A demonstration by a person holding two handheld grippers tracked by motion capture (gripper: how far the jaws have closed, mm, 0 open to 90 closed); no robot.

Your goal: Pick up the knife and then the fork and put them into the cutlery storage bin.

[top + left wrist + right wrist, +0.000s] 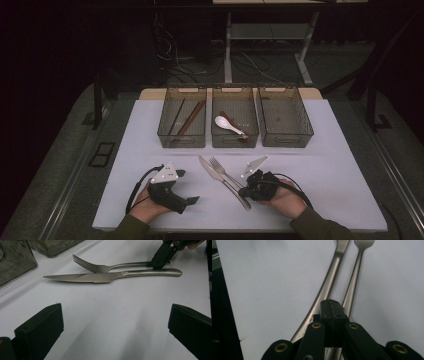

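Faint unreadable engraving on knife [312, 319] handle, beside fork [354, 280]

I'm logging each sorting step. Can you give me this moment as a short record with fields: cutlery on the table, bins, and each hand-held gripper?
on table: fork and knife, side by side, handles toward the person
left bin: chopsticks
middle bin: white spoon, a brown utensil under it
right bin: looks empty
left hand-held gripper: jaws wide, apart from the cutlery
right hand-held gripper: jaws together at the fork handle; grip unclear

Steel fork [223, 171] flat on white table, touching serrated knife [220, 177] alongside.
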